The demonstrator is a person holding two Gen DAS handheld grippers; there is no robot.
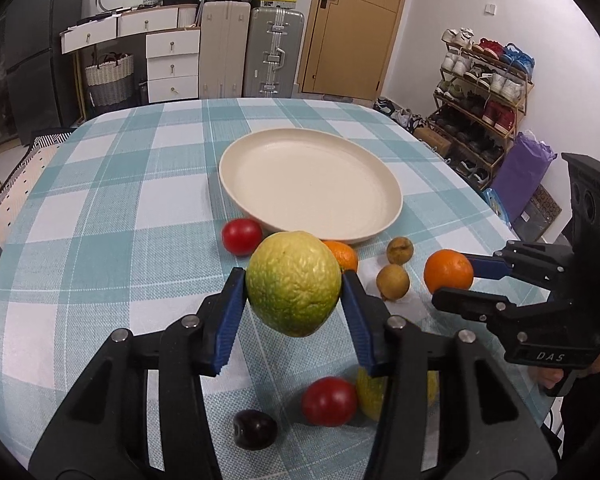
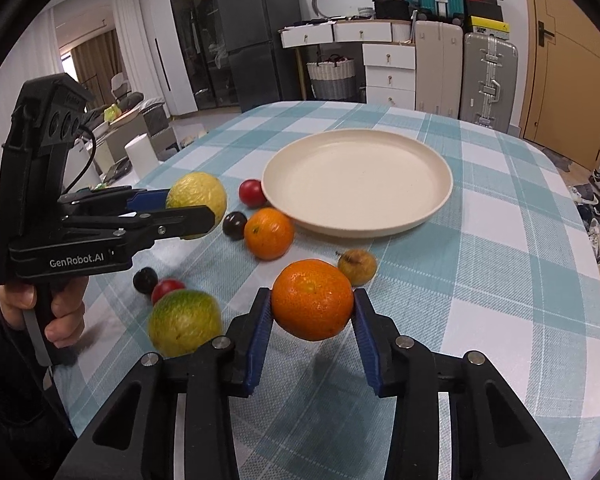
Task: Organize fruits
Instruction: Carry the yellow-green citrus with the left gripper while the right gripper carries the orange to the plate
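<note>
A green-yellow citrus [image 1: 293,284] is clamped between the left gripper [image 1: 294,292] fingers, lifted clear of the checked desk [image 1: 112,208]. An orange [image 2: 312,305] is gripped by the right gripper [image 2: 312,316]. Only the right wrist view shows a hand [image 2: 40,304] on the left handle. The cream plate [image 1: 312,184] lies bare beyond.

Checked tablecloth [image 1: 112,184], cream plate [image 1: 312,184], loose fruit around its near rim

Two close wrist views over fingers, both toward the plate [image 1: 312,184].
</note>
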